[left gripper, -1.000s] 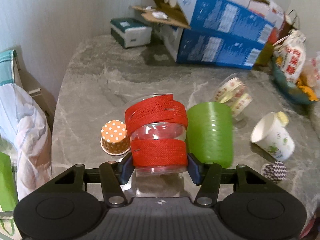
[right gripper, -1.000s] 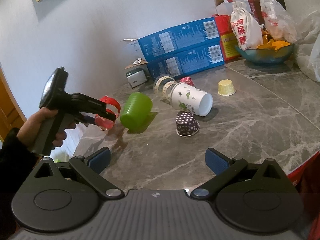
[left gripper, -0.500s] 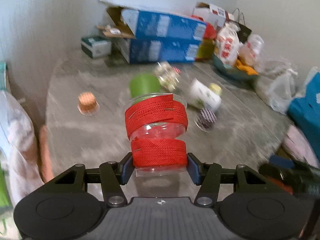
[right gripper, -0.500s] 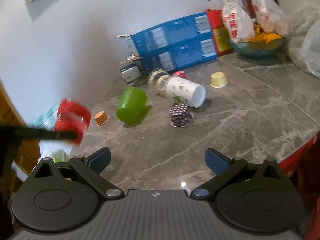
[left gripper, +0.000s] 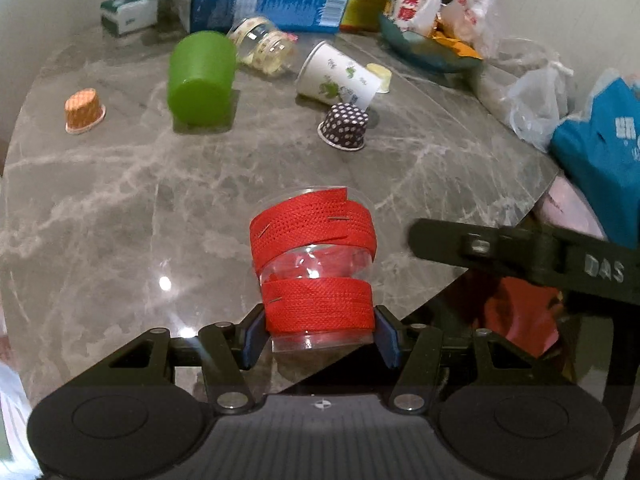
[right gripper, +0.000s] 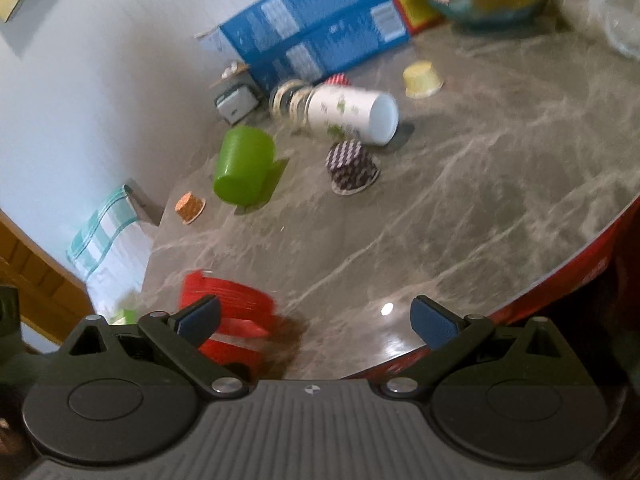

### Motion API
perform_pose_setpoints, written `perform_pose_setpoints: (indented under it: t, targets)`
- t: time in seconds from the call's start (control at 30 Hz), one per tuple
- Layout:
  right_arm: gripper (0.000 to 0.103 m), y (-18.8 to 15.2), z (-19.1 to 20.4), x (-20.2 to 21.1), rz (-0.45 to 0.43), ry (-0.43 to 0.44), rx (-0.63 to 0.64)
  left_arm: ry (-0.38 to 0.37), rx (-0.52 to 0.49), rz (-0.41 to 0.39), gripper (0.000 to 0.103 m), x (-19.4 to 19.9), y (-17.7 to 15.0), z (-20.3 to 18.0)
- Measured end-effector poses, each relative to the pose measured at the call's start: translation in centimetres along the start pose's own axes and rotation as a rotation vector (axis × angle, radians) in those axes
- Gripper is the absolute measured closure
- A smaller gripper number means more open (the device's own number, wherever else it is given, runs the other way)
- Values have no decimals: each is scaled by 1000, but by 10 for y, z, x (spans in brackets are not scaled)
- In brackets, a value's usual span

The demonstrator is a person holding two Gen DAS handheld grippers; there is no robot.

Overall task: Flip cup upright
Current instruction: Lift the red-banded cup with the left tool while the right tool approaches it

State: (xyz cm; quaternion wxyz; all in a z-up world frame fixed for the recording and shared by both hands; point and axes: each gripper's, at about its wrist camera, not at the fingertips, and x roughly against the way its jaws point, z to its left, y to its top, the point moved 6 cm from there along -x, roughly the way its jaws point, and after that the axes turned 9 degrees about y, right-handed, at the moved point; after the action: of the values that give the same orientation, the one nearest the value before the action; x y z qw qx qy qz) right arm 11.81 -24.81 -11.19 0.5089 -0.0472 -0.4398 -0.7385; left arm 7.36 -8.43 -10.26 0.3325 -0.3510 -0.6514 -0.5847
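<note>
Left tool [left gripper: 320, 338] pinches the red-taped clear cup [left gripper: 316, 272], axis pointing forward; right tool [right gripper: 316, 318] spread.

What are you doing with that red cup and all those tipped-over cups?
A person is turning cups the right way up. The left hand-held gripper is shut on the clear cup with red ribbon, holding it near the front edge of the marble table. The right hand-held gripper is open and empty. The green cup and the white paper cup lie on their sides farther back.

Both wrist views: shared marble table [left gripper: 120, 208]
</note>
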Motion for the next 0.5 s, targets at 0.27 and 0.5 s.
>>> perform_pose_setpoints:
  t: [0.27, 0.5]
  targets:
    - [1, 2, 19, -39, 168, 71, -107, -18, -19, 29, 42, -7, -4, -6]
    - [3, 6, 28, -59, 210, 59, -122, -33, -9, 30, 42, -9, -5, -5]
